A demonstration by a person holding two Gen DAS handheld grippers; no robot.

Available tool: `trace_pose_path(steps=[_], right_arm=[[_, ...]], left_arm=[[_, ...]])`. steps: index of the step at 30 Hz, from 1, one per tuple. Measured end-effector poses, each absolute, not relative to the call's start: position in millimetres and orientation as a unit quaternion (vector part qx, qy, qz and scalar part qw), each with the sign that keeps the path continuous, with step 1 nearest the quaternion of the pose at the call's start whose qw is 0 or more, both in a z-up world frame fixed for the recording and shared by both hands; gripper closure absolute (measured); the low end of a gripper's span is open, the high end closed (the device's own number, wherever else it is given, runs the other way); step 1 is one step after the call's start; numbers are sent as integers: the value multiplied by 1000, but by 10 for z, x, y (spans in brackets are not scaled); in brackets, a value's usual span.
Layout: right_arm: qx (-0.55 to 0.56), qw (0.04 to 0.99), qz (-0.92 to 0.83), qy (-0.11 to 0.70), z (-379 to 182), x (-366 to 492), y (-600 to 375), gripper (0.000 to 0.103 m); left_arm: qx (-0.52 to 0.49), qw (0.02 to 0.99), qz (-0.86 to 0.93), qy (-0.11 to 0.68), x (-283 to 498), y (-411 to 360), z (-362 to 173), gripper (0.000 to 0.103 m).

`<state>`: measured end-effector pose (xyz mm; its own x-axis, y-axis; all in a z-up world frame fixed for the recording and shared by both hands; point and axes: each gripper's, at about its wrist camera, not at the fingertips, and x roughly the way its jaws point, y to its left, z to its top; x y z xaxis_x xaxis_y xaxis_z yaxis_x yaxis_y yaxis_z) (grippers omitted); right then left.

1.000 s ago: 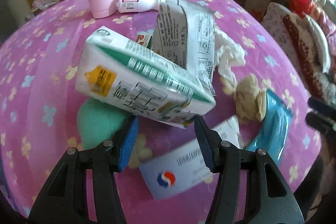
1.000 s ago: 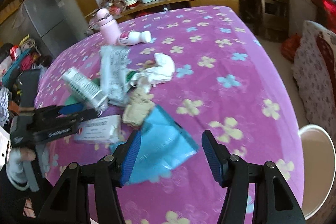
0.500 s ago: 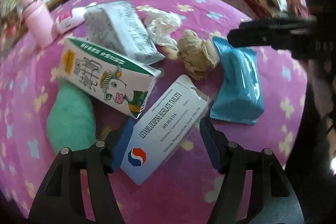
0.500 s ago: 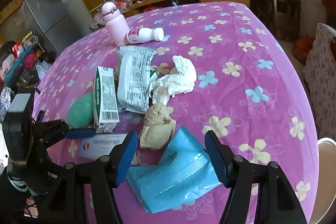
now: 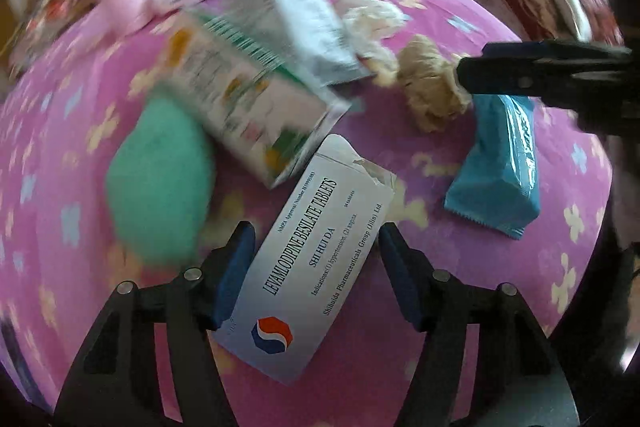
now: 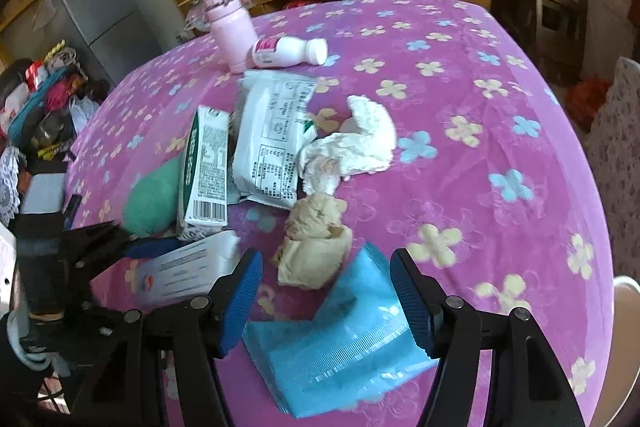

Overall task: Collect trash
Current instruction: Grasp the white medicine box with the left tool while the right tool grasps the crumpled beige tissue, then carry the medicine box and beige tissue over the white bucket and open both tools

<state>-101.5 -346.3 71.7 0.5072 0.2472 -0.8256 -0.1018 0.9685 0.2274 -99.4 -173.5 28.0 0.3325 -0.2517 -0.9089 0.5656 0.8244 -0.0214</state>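
Observation:
A white tablet box lies on the pink flowered cloth between the fingers of my left gripper. Its jaws are closing, with a small gap left at the right pad. In the right wrist view the box and that gripper show at the lower left. My right gripper is open and straddles a blue plastic packet, which lies flat. The left wrist view shows this packet under the right gripper's fingers. A crumpled brown paper sits just beyond it.
A milk carton, a silver snack bag, white tissue and a green soft pad crowd the middle. A pink flask and a small white bottle stand behind. A white bin rim is off the table's right edge.
My left gripper has swung from the milk carton down onto the tablet box, which now lies between its fingers. My right gripper has come closer over the blue packet.

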Motion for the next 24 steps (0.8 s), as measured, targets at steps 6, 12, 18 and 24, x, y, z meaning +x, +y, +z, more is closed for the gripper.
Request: trace_pose_path(steps=[6,12,18,24], right_arm=[[23,850,112,514,434,-708,-3134,64],[41,854,148,496,558,-808,-3097,77],[94,873,164,449,974,-1145,-3386,77],[91,887,139,430,1139,-1483,-3652,77]], left_arm=[[100,818,-205,528,-1193,-1504,279,41],[74,821,-208,527,-1230,-1471,289,46],[44,840,-213,498,-1285,-1516,560,53],[47,845,-235,478,-1348,-1822,768,53]])
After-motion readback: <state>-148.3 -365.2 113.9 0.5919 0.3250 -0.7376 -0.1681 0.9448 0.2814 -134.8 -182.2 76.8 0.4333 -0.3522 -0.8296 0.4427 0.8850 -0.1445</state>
